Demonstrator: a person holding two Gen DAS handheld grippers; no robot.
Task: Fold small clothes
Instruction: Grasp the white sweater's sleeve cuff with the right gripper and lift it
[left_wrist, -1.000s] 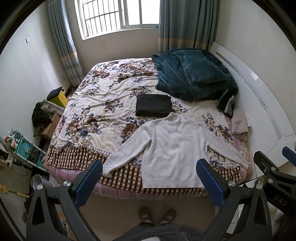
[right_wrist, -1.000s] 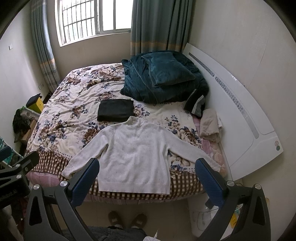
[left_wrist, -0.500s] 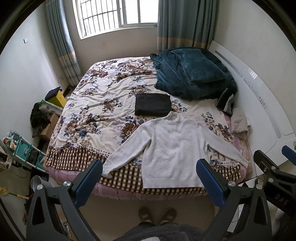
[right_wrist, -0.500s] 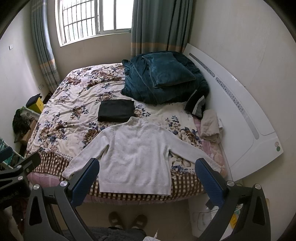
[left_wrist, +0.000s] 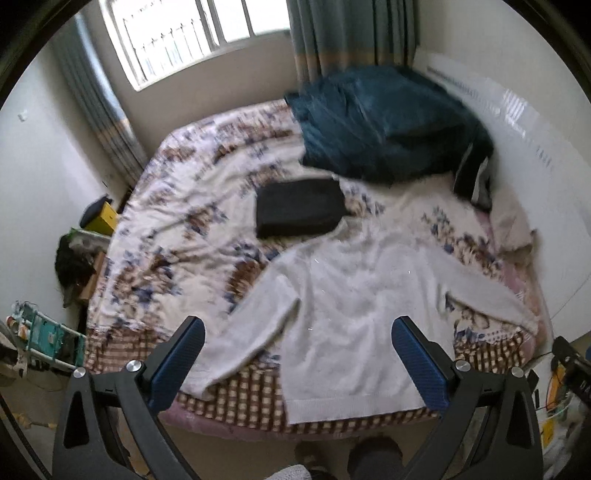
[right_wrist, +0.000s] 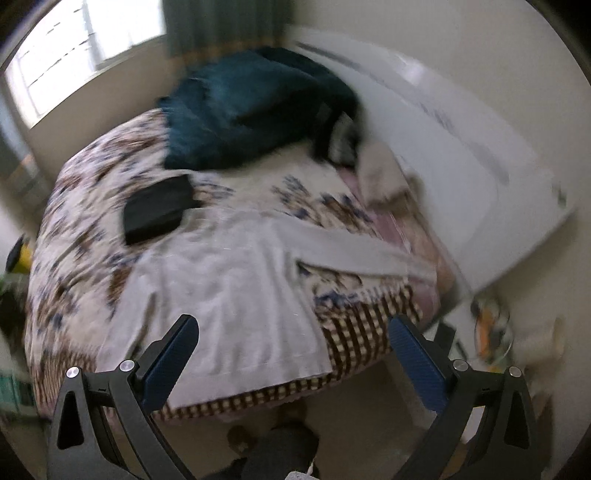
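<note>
Left wrist: one sweater (left_wrist: 354, 302), one folded black garment (left_wrist: 301, 213).

Daylight from the window (left_wrist: 207, 40); motion blur, fisheye-bent edges.

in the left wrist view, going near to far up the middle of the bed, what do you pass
white sweater → folded black garment → teal blanket pile, all on the floral bedspread
</note>
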